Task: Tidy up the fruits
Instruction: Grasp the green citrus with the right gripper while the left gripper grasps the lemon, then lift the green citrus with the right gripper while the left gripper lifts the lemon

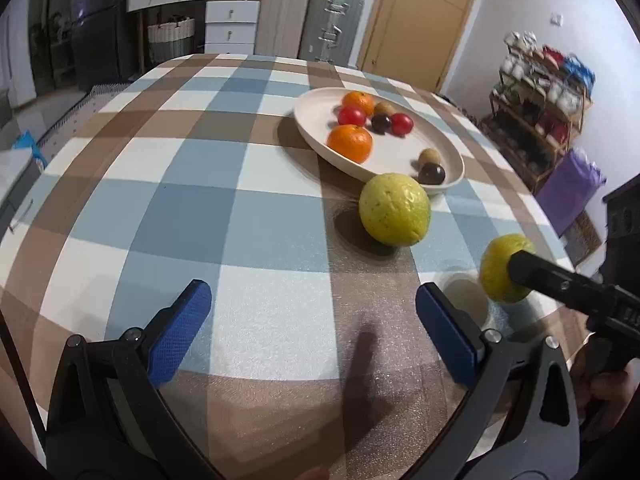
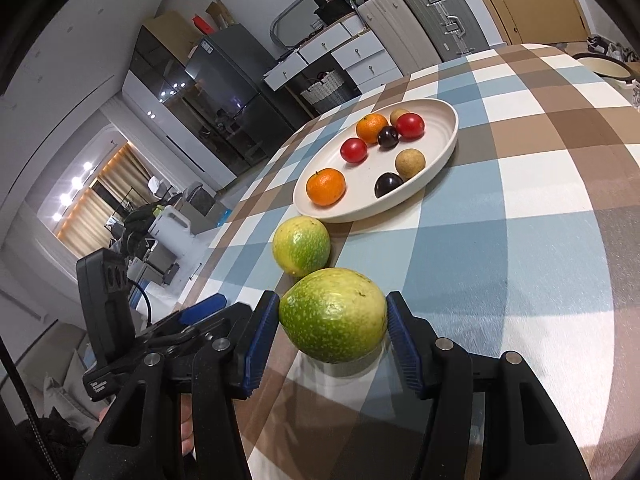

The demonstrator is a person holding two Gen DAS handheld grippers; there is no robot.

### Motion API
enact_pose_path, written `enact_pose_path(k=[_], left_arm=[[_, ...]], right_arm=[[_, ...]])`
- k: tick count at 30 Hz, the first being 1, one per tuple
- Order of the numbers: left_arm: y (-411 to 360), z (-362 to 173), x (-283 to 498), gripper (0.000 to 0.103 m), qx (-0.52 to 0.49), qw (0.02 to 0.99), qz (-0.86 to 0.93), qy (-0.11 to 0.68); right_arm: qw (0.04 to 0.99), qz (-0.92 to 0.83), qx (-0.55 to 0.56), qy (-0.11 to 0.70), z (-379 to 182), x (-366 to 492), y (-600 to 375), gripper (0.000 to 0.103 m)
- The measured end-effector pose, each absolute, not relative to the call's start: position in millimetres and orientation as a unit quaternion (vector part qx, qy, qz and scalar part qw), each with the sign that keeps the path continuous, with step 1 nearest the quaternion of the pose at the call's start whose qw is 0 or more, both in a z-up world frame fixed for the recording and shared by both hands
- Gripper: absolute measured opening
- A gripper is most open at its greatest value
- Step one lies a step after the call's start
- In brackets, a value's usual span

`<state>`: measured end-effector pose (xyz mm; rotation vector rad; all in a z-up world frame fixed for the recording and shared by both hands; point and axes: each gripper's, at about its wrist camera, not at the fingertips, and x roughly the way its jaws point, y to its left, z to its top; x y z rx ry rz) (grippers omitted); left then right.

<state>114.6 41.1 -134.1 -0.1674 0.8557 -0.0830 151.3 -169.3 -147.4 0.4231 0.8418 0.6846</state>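
My left tool [image 1: 314, 328] hangs spread apart over the checked desk [image 1: 160, 208], holding nothing. Just ahead, a second green fruit [image 2: 301, 246] lies beside the plate [image 2: 436, 168] of small fruits. My right tool [image 2: 332, 330] is clamped on the green fruit [image 2: 334, 314], low over the desk. I'd carry it level, clear the plate rim, and lower before letting go.

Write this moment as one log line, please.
right gripper: shut on green fruit | left gripper: open, empty | second green fruit: on table beside plate
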Motion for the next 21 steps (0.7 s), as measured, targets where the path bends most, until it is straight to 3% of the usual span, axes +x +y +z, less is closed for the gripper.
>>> enact_pose_path(k=[17, 21], left_arm=[[1.0, -118.4, 172.9, 0.101, -0.056, 0.899, -0.038, 0.434], [-2.0, -119.1, 180.6, 0.091, -0.064, 0.898, -0.050, 0.432]], right_arm=[[0.849, 0.310, 0.211, 0.371, -134.0, 138.0, -202.3, 0.055], [0.849, 0.309, 0.217, 0.369, -134.3, 137.6, -205.4, 0.055]])
